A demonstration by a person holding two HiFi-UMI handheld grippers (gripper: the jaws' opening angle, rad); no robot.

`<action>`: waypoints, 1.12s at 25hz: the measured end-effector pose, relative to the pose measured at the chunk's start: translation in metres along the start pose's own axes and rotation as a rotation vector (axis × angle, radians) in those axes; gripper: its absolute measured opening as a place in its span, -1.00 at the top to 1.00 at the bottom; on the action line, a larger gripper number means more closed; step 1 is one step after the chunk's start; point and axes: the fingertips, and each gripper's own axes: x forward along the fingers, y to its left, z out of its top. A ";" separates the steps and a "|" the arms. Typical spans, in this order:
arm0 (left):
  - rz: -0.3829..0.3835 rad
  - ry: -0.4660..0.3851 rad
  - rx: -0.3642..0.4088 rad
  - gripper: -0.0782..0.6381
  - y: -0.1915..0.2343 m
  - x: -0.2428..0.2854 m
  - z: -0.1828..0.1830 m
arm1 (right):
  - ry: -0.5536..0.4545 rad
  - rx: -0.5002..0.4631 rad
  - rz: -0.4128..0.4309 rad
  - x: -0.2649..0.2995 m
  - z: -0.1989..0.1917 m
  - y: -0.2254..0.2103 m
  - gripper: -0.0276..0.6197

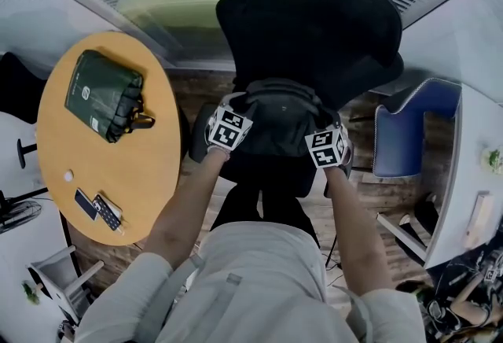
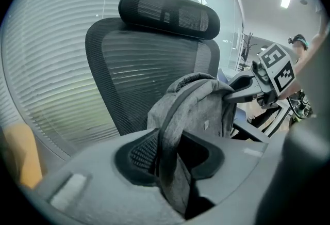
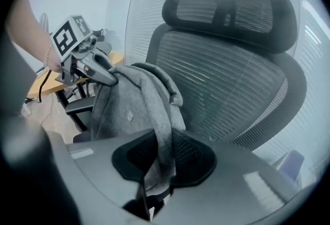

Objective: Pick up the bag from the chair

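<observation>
Head view, left to right — round wooden bench [image 1: 153, 176], carrying a dark green pouch [image 1: 102, 94] with black handles at its far side. Near the bench's front edge are a small white object [image 1: 68, 175] and two dark flat devices [image 1: 100, 209], the devices lying side by side. Left tongs [image 1: 236, 115], in the person's left hand, at the left side of the grey bag [image 1: 277, 117]. Grey bag: upright over the seat of the black mesh chair [image 1: 314, 19], just before its backrest, between the two tongs; whether its base touches the seat cannot be told. Right tongs [image 1: 330, 133] at the bag's right side. Blue chair [image 1: 413, 129] further right, then a white desk [image 1: 471, 184] at the edge.

Left gripper view — left tongs pressed together on a grey strap [image 2: 172, 167] of the bag, which runs up from the jaws to the bag's top. Chair backrest and headrest [image 2: 170, 10] stand behind. Right tongs show beyond, tips at the bag's upper far edge.

Right gripper view: right tongs pinching a second grey strap [image 3: 160, 151] in like manner. Left tongs opposite, tips touching the bag's upper corner.
</observation>
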 end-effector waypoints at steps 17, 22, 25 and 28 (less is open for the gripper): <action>0.049 -0.091 0.019 0.51 -0.014 -0.051 0.040 | -0.087 0.008 -0.043 -0.053 0.032 -0.006 0.72; 0.066 -0.125 0.020 0.51 -0.017 -0.071 0.057 | -0.120 -0.004 -0.056 -0.072 0.050 -0.010 0.72; 0.076 -0.142 0.012 0.51 -0.020 -0.083 0.067 | -0.137 -0.001 -0.059 -0.085 0.061 -0.013 0.72; 0.087 -0.162 0.004 0.51 -0.022 -0.097 0.076 | -0.156 0.000 -0.062 -0.097 0.073 -0.013 0.72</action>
